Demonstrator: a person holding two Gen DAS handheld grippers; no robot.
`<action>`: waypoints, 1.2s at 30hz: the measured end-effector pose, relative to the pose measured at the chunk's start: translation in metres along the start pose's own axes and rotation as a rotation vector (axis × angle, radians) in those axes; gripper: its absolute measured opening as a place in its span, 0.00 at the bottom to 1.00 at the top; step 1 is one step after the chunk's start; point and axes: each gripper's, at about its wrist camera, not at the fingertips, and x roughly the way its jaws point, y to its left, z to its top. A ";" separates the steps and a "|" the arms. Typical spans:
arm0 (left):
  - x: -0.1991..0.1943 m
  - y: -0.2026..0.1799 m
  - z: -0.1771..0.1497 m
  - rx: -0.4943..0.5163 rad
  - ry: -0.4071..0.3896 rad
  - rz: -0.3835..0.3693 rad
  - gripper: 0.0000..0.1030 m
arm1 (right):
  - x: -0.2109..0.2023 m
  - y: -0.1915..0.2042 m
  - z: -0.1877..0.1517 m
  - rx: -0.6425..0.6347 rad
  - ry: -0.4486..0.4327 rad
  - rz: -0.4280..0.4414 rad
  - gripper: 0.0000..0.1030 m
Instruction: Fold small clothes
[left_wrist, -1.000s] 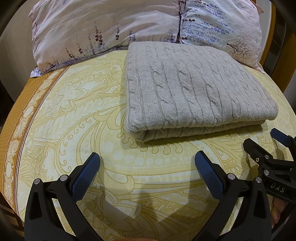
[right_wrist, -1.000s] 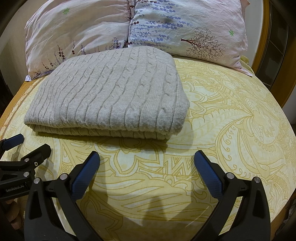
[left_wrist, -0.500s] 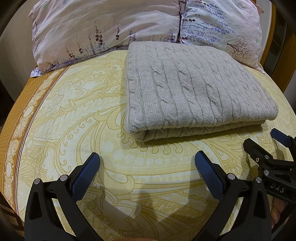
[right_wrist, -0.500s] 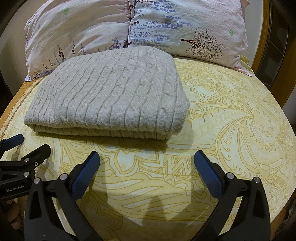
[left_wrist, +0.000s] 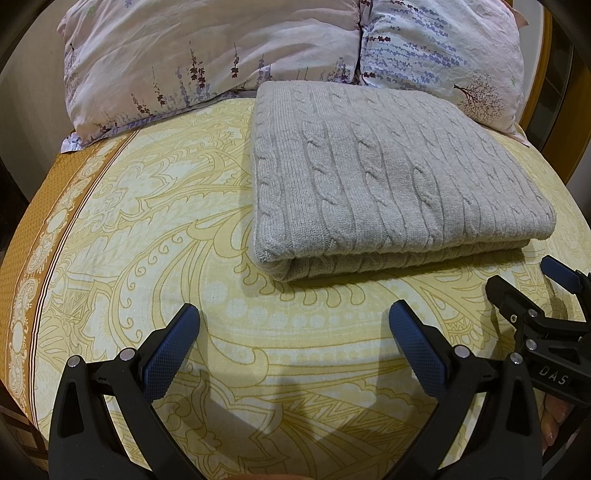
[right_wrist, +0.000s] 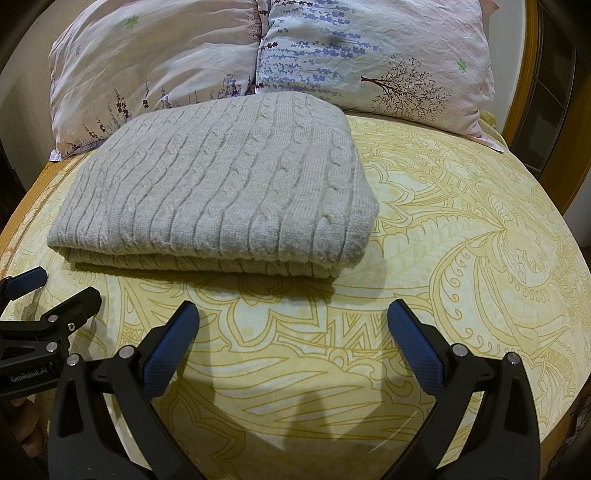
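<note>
From the left wrist camera, the left gripper (left_wrist: 293, 319) is hovering low over the yellow patterned bedsheet (left_wrist: 147, 229), its blue-padded fingers spread wide apart and holding nothing. Ahead of it and slightly to the right, the grey cable-knit sweater (left_wrist: 388, 173) is lying folded into a neat rectangle on the sheet, its doubled edge facing the camera and its far edge reaching the two floral pillows (left_wrist: 207, 51) that are leaning at the head of the bed. At the right edge of this view the right gripper (left_wrist: 532, 284) is showing from the side, just short of the sweater's near right corner and apart from it. From the right wrist camera, the right gripper (right_wrist: 293, 319) is likewise hanging above the bedsheet (right_wrist: 461, 221) with its jaws wide apart and empty. Here the folded sweater (right_wrist: 221, 184) is sitting ahead and to the left, with the pillows (right_wrist: 369, 48) standing behind it. The left gripper (right_wrist: 55, 291) is peeking in at the lower left, near the sweater's near left corner without touching it.
</note>
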 end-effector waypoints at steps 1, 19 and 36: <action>0.000 0.000 -0.001 0.000 0.000 0.000 0.99 | 0.000 0.000 0.000 0.000 0.000 0.000 0.98; 0.001 0.001 -0.002 -0.004 0.001 0.003 0.99 | 0.000 0.000 0.000 0.000 0.000 0.000 0.98; 0.000 0.002 -0.003 -0.002 0.003 0.002 0.99 | 0.000 0.000 0.000 -0.001 0.000 0.001 0.98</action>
